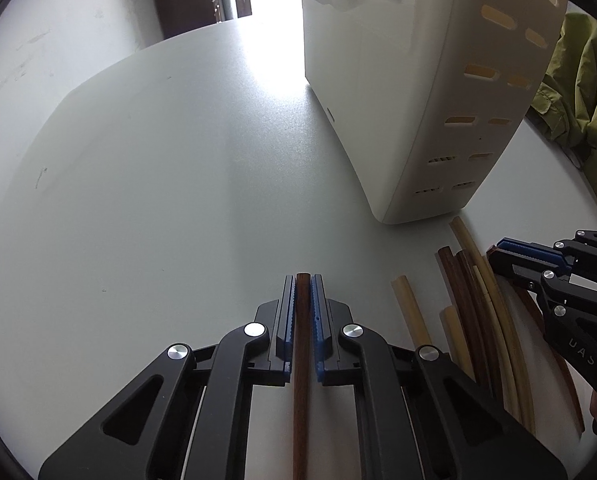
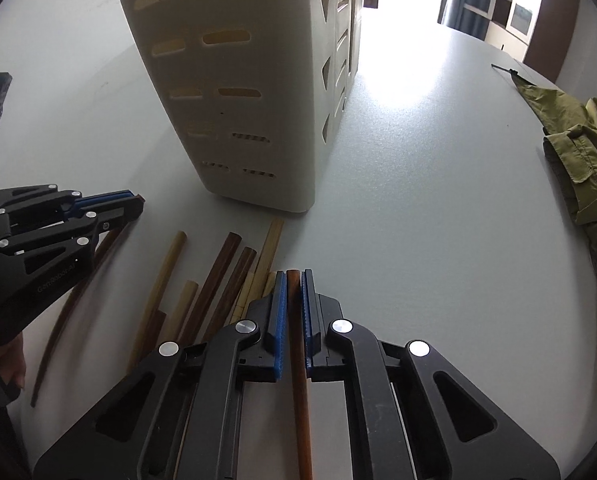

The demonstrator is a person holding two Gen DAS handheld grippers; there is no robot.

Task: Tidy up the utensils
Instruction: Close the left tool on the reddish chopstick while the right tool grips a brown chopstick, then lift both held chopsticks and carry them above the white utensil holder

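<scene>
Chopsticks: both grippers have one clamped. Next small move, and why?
Probably lift both clear. The left gripper is shut on a dark chopstick, the right gripper on a brown chopstick; both sticks sit low by the loose pile, before the slotted holder.

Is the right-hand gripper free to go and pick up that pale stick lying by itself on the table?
Probably not right away. The right gripper is shut on a dark brown chopstick, so it has no free jaws. The pale chopstick itself lies open on the table, with nothing on top.
</scene>
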